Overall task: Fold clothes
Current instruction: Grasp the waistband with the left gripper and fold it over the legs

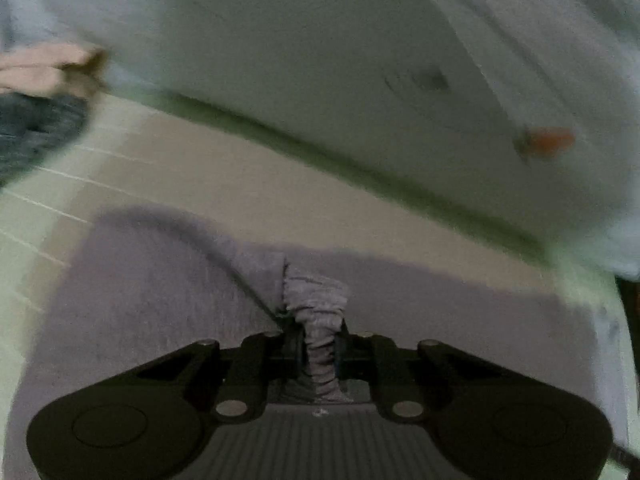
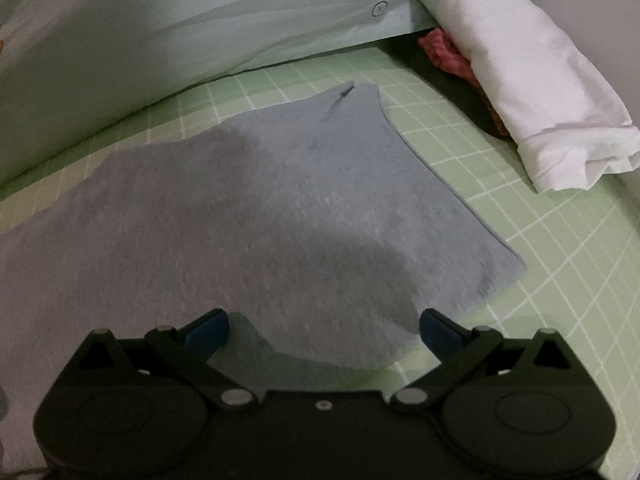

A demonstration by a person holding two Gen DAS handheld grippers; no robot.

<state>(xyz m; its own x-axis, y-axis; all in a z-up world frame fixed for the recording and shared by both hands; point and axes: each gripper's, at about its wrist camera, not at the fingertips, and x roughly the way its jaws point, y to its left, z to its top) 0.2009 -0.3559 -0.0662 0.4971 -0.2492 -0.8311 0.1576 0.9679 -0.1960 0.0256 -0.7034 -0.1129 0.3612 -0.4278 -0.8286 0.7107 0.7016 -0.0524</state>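
L gripper: jaws pressing together on a bunched wad of the grey cloth, pinch sitting dead centre at bottom of L wrist view. Gathered fabric is rising as a ridge from the jaws toward centre frame, then trailing off to upper left of the cloth. L view is smeared, so detail beyond the pinch is poor.

R gripper: jaws standing wide apart, blue pads showing on both sides, nothing between them but flat cloth below. Whether pads are touching the fabric: can't tell.

Cloth in R view is lying flat on the green checked sheet, filling left and centre of frame; its near right corner is pointing to mid-right, its far corner w/ a small dark mark sitting upper centre. Long axis appears to be running lower left to upper right.

Key relation: cloth's near edge is passing just under and right of R jaws, lower centre of frame. So R is nearer that free edge; L is already holding its point.

Judgement: R needs to be closing on the near edge to match L before any fold-over toward the pillow side.

Bystanders: white roll upper right, well apart from cloth.
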